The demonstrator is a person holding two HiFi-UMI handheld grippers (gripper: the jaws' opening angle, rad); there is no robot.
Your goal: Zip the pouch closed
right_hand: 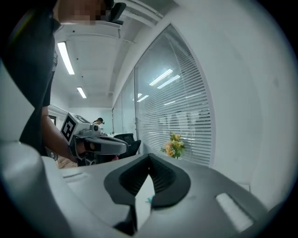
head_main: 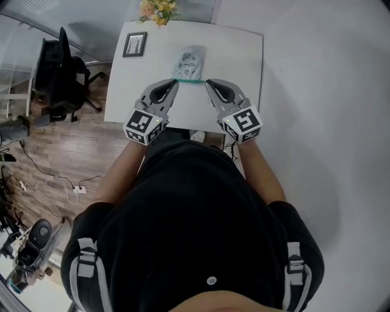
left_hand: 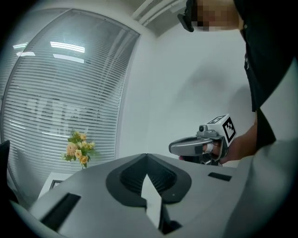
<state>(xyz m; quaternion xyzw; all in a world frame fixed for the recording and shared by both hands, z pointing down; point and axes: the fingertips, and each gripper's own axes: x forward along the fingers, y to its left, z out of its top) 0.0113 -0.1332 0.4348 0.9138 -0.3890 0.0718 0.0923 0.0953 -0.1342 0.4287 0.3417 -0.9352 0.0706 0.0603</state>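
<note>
The pouch (head_main: 189, 63), pale with printed figures and a green zip edge (head_main: 190, 80), is held up over the white table (head_main: 241, 58). My left gripper (head_main: 177, 83) is shut on the left end of that edge, and my right gripper (head_main: 208, 83) is shut on the right end. In the left gripper view a white sliver of pouch (left_hand: 151, 197) shows between the shut pads of the left gripper (left_hand: 146, 156), with the right gripper (left_hand: 173, 148) level beside it. In the right gripper view white pouch (right_hand: 145, 195) with a teal speck sits in the right gripper (right_hand: 149, 156).
A framed picture (head_main: 134, 44) and a bunch of flowers (head_main: 158, 10) stand at the table's far left. A black office chair (head_main: 61, 73) is on the wood floor to the left, with cables (head_main: 55, 180) lying there. A white wall (head_main: 323, 91) runs along the right.
</note>
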